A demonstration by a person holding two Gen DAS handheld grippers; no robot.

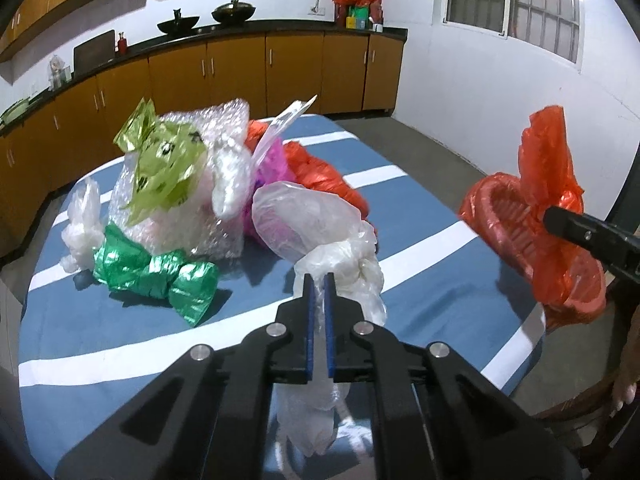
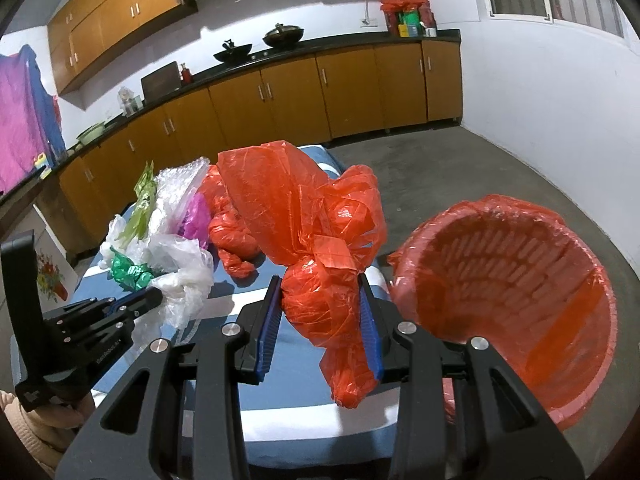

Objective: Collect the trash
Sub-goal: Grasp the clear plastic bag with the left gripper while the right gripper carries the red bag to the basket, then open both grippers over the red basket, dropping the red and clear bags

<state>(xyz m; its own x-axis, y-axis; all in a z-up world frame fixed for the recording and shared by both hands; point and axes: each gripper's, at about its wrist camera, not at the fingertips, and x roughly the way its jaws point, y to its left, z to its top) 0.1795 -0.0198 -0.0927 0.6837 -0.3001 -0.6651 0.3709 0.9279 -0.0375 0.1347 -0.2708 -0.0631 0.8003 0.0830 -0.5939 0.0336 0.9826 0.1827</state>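
My left gripper (image 1: 319, 280) is shut on a clear white plastic bag (image 1: 336, 248), pinched between its blue pads above the blue striped table (image 1: 420, 256). Seen from the right wrist, the same gripper (image 2: 154, 298) holds that white bag (image 2: 188, 276). My right gripper (image 2: 320, 292) is shut on a crumpled red plastic bag (image 2: 304, 216), held up beside the red lined basket (image 2: 516, 292). From the left wrist, the red bag (image 1: 548, 160) and the basket (image 1: 520, 240) sit at the right. Bubble wrap (image 1: 188, 184), a green wrapper (image 1: 160, 276) and more red bags (image 1: 320, 172) lie piled on the table.
Wooden kitchen cabinets (image 1: 240, 76) with a dark counter run along the far wall, with pans (image 2: 280, 36) on top. The grey floor (image 2: 460, 168) lies to the right of the table. A person's hand (image 1: 624, 396) shows at the right edge.
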